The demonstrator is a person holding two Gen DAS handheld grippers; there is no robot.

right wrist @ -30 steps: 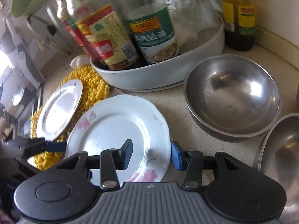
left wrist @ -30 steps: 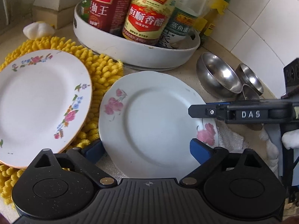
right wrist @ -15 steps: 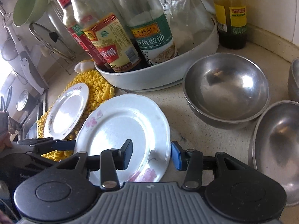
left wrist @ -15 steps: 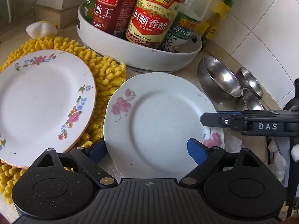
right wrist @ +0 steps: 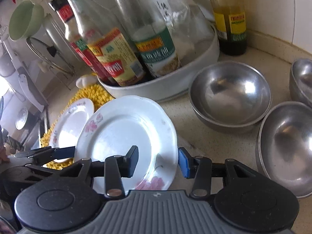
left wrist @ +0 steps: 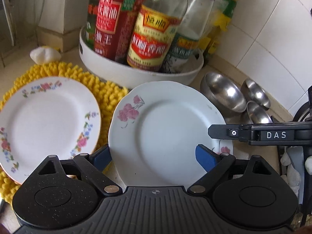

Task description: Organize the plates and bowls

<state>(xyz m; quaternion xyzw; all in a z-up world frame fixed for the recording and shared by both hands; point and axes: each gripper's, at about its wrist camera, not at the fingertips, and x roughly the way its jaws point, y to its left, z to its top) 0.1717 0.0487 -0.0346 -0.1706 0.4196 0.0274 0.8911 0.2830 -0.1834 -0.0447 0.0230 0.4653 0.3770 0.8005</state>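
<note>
On a cramped kitchen counter (right wrist: 195,142), the sorting of plates and bowls is looking barely begun. At far left, a flowered plate (left wrist: 46,120) is lying on a yellow mat (left wrist: 105,93), apart from the rest. Just beside it, a white plate with pink roses (left wrist: 165,128) is sitting on the bare counter, not yet stacked on its neighbour. The left gripper (left wrist: 154,156) is hovering over its near edge, jaws standing wide apart and empty; the right gripper (right wrist: 158,161) is straddling the plate's right rim with jaws partly apart, and a firm pinch cannot be confirmed. Behind, a white tub (left wrist: 136,74) is holding sauce bottles (left wrist: 152,39). Farther right, three steel bowls (right wrist: 230,95) are resting loose near the tiled wall (left wrist: 273,39), none nested. Both plates and bowls seemingly remain to be gathered.
</note>
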